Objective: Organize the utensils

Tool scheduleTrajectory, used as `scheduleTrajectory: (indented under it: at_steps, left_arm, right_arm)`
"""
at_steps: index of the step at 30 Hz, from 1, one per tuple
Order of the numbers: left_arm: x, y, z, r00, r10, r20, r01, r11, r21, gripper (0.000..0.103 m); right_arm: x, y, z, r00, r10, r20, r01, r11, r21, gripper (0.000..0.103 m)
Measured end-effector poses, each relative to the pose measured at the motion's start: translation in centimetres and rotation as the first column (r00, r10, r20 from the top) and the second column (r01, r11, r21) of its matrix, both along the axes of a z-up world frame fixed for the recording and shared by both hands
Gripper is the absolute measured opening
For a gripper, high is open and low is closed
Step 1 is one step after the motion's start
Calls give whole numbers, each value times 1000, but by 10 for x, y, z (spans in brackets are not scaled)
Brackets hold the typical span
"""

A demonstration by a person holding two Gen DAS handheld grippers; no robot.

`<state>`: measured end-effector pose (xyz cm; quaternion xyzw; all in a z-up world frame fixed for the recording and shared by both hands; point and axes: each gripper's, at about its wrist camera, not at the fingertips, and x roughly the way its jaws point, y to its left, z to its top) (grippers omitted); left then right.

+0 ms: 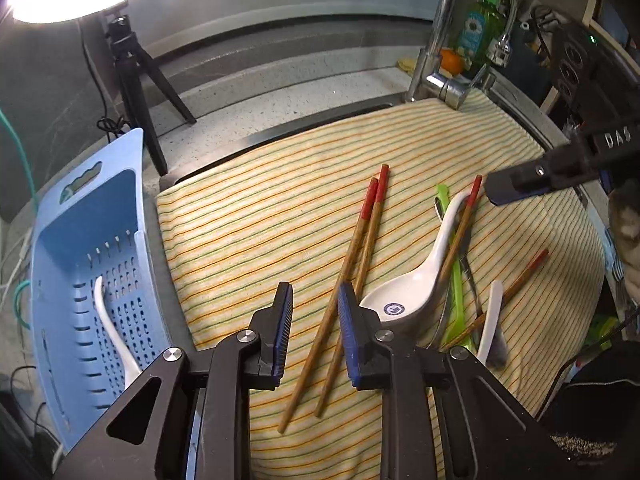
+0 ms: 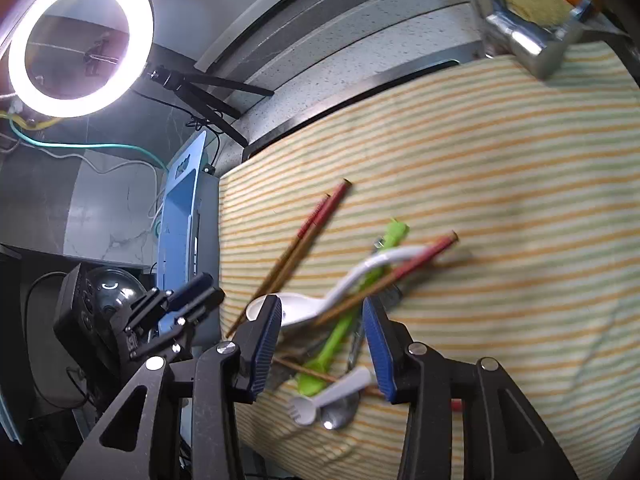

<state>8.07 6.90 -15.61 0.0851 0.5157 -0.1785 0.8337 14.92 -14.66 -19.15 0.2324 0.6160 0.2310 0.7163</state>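
Between your left gripper's (image 1: pixel 316 320) fingers lie the paired chopsticks (image 1: pixel 352 268), flat on the striped cloth (image 1: pixel 260 220); the fingers stand apart, not pressing them. Light, stiff and thin, they will likely roll or scissor: take both together near mid-length. Your right gripper (image 2: pixel 320 344) hangs with fingers apart over the heap: white ceramic spoon (image 2: pixel 340 292), breakable and glazed-slick, on the green utensil (image 2: pixel 340 336). Left of the cloth, the blue basket (image 1: pixel 60 260) holds one white spoon (image 1: pixel 112 320).
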Motion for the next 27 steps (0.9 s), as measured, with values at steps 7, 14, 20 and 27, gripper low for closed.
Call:
scheduleTrajectory:
  at_steps: [7,14,20,27]
  left_arm:
    - [5,-4,-1,999,-39,-29,39,999,8,19]
    - [-6,0,6,995,-28,-100,12,988,-156,20]
    - [-8,-23,1,993,-83,-86,68,985,-161,20]
    - [-11,-37,-10,985,-135,-109,118,982,-149,20]
  right_arm:
    - [20,32,-20,998,34,-51,-35,999,-20,32]
    - [15,18,-19,998,32,-57,-35,998,-53,32]
    - [20,6,-31,997,5,-81,-12,997,-78,32]
    - [24,8,-34,997,7,-71,-13,996,-91,32]
